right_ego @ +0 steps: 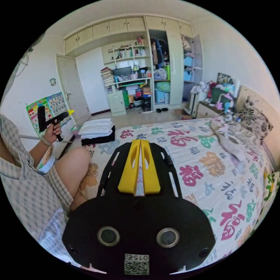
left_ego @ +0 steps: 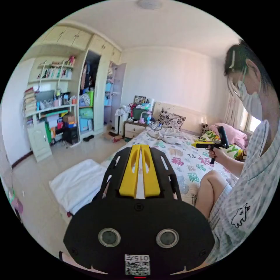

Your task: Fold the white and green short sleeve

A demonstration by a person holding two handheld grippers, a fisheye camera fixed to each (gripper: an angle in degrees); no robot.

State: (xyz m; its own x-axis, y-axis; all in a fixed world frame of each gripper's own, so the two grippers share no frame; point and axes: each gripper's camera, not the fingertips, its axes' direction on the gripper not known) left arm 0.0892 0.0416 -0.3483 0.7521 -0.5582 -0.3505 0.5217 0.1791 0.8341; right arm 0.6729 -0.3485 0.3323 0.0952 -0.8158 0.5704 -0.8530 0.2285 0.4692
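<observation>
My left gripper is held up in the air over the bed, its yellow jaws shut with nothing between them. My right gripper is likewise shut and empty above the patterned bedsheet. The person's hands hold both: the right gripper shows in the left gripper view and the left gripper in the right gripper view. A white cloth with green and yellow print lies beside a pink bundle at the bed's far side. I cannot tell whether it is the short sleeve.
The person sits on the bed, knee bent. A folded stack of white and black clothes rests at the bed's edge. Crumpled pale cloth and a flowered pillow lie near the headboard. Shelves and wardrobe line the far wall.
</observation>
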